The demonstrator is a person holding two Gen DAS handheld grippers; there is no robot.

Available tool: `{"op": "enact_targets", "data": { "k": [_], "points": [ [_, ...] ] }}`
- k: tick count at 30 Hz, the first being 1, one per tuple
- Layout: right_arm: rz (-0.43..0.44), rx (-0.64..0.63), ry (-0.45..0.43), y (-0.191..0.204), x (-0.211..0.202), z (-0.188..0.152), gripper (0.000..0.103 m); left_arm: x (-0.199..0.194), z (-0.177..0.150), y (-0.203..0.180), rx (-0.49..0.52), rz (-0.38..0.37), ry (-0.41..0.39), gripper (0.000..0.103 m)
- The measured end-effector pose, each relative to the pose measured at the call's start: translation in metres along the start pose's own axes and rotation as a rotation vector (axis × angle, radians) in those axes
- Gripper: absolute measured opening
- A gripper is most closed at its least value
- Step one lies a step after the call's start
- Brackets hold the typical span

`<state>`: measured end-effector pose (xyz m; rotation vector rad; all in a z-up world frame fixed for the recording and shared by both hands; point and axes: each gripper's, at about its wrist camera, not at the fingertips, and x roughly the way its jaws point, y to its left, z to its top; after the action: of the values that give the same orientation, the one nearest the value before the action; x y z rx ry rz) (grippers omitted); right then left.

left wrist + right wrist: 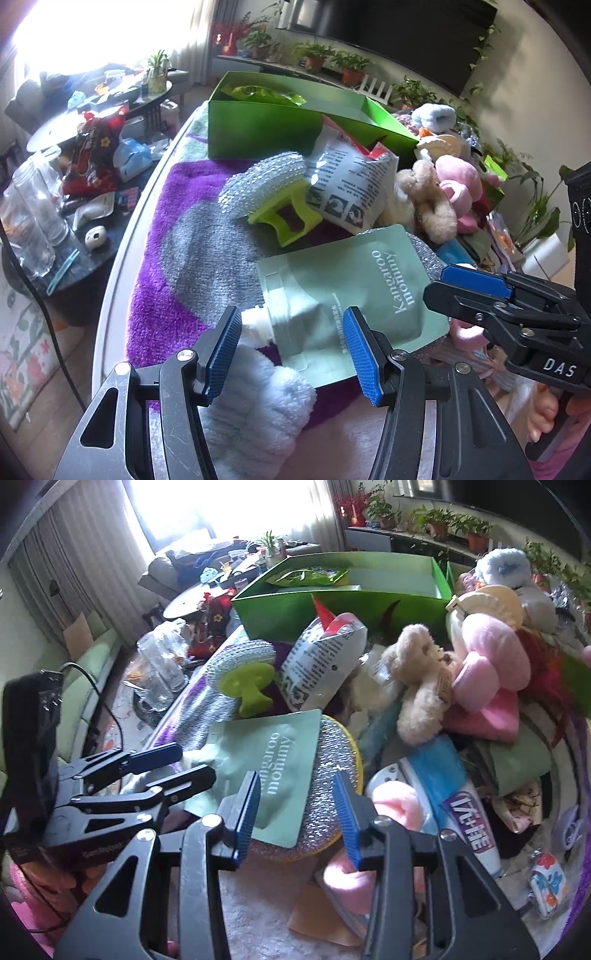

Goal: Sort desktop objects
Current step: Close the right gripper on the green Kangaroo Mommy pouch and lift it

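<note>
A pale green spouted pouch lettered "kangaroo mommy" lies on a purple and grey towel. My left gripper has its blue pads on either side of the pouch's spout corner. One pad rests against the white cap and the other against the lower edge. In the right wrist view, the left gripper grips that end. My right gripper stands open over the pouch and a silvery scouring pad, pressing on neither. It enters the left wrist view as the right gripper.
A green box holding a snack packet stands at the back. A lime-handled scrubber, a printed white bag, plush toys, a toothpaste tube and a fluffy blue cloth crowd the table. Its rim runs along the left.
</note>
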<state>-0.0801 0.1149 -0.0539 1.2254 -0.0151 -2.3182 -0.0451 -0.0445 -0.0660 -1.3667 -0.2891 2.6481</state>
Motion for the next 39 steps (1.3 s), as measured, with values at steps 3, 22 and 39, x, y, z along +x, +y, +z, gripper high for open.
{"op": "enact_targets", "data": {
  "k": [3,22,39],
  "points": [
    [0.023,-0.001,0.011,0.0,0.002,0.001,0.042,0.002,0.0,0.001,-0.001,0.01,-0.002,0.058],
    [0.017,-0.062,0.042,0.011,0.011,0.0,0.043,0.014,-0.003,0.018,-0.073,-0.07,0.031,0.069],
    [-0.036,-0.058,0.069,0.008,0.012,-0.004,0.025,0.013,-0.003,0.01,-0.048,-0.073,0.012,0.069]
  ]
}}
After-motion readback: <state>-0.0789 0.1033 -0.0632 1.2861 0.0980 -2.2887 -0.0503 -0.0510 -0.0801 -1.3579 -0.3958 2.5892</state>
